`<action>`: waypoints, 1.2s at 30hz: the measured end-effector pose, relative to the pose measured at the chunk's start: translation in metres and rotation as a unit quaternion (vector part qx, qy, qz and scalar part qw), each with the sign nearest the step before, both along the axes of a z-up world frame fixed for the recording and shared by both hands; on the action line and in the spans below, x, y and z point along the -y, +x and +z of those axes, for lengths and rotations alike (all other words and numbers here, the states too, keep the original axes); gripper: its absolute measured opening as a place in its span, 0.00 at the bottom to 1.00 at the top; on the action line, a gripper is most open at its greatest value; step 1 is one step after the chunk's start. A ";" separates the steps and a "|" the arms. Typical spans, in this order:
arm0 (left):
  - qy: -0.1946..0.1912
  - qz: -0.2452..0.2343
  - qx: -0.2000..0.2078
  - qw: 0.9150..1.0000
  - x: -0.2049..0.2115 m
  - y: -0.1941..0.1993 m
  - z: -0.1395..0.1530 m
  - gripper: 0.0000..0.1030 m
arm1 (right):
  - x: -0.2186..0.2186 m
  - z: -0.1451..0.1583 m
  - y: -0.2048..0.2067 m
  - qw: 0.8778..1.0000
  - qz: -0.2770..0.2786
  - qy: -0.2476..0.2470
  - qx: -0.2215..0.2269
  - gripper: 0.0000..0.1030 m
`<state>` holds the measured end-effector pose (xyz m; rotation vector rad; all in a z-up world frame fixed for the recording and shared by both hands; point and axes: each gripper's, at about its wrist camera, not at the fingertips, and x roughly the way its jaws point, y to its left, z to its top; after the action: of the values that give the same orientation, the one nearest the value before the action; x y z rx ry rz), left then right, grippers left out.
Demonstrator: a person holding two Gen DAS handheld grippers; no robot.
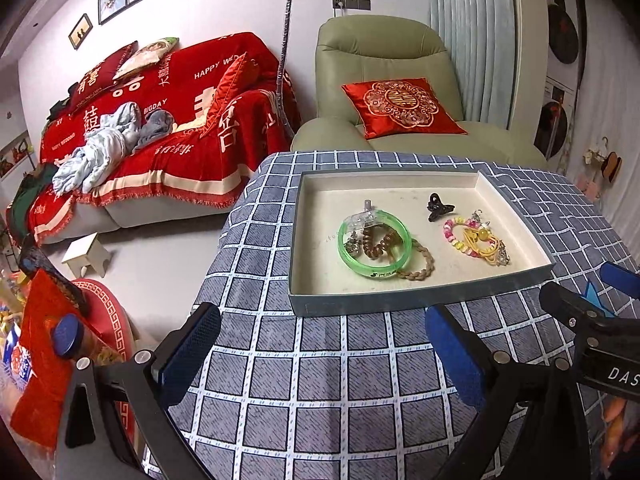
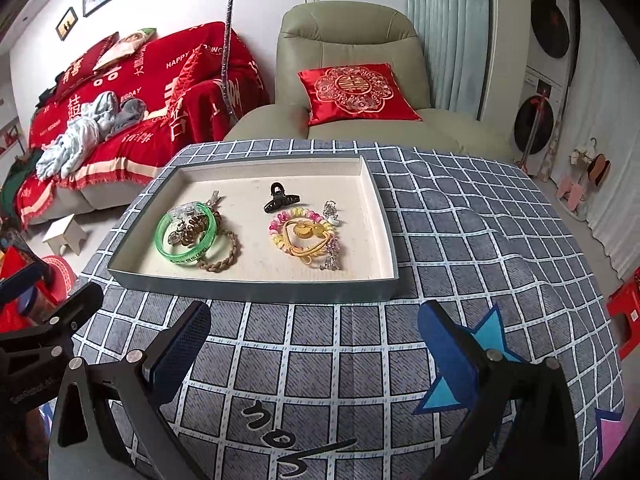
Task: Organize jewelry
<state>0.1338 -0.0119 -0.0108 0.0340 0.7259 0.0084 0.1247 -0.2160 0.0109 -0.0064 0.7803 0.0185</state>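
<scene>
Both grippers, left (image 1: pixel 320 344) and right (image 2: pixel 312 340), hover near the bench (image 2: pixel 460 240) edge with fingers apart, holding nothing. The jewelry lies in the tray (image 2: pixel 256 290): green bangle (image 2: pixel 188 236) left, bead bracelet (image 2: pixel 304 236) right, black claw clip (image 2: pixel 280 198) behind them.

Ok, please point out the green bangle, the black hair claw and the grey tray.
green bangle (image 2: pixel 182 255), right wrist view, on its near rim.
black hair claw (image 2: pixel 280 199), right wrist view, on its middle.
grey tray (image 1: pixel 380 305), left wrist view, on its near outer wall.
</scene>
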 end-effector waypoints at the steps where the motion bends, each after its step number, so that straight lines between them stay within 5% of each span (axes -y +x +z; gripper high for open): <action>1: 0.000 0.000 -0.001 1.000 0.000 0.000 0.000 1.00 | 0.000 0.000 0.000 1.000 0.000 0.000 0.000 1.00; 36: -0.001 0.006 -0.006 1.000 -0.004 -0.004 -0.003 1.00 | 0.000 0.009 -0.003 1.000 -0.004 -0.014 0.010 1.00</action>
<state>0.1301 -0.0080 -0.0141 0.0285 0.7389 0.0199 0.1217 -0.2155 0.0202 -0.0301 0.7613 -0.0008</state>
